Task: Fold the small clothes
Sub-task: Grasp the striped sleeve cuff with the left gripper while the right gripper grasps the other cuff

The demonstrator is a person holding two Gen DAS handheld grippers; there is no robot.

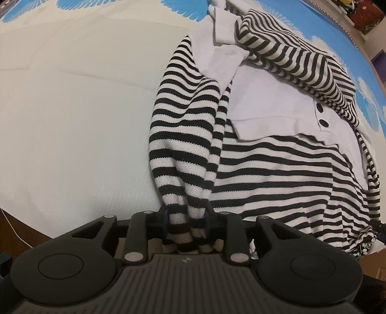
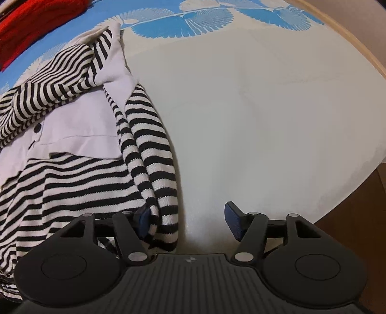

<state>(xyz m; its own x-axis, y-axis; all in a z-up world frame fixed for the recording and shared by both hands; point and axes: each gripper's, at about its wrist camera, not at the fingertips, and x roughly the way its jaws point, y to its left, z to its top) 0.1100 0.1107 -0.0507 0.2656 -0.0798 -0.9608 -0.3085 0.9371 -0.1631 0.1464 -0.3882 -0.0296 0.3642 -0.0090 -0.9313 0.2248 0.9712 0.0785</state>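
A black-and-white striped top with a white collar and dark buttons (image 1: 277, 154) lies on the pale bed cover. My left gripper (image 1: 185, 218) is shut on the cuff of its left sleeve (image 1: 183, 135), which runs up from the jaws toward the shoulder. One sleeve is folded across the collar at the top (image 1: 289, 55). In the right wrist view the same top (image 2: 72, 169) lies to the left. My right gripper (image 2: 189, 221) is open; the other sleeve (image 2: 154, 154) hangs against its left pad (image 2: 144, 222), and the right pad (image 2: 232, 222) stands free.
The bed cover (image 1: 72, 120) is white with blue fan patterns (image 2: 183, 26) toward the far side. A red cloth (image 2: 36, 21) lies at the far left in the right wrist view. A wooden edge (image 2: 349, 41) and brown floor (image 2: 349, 212) border the bed.
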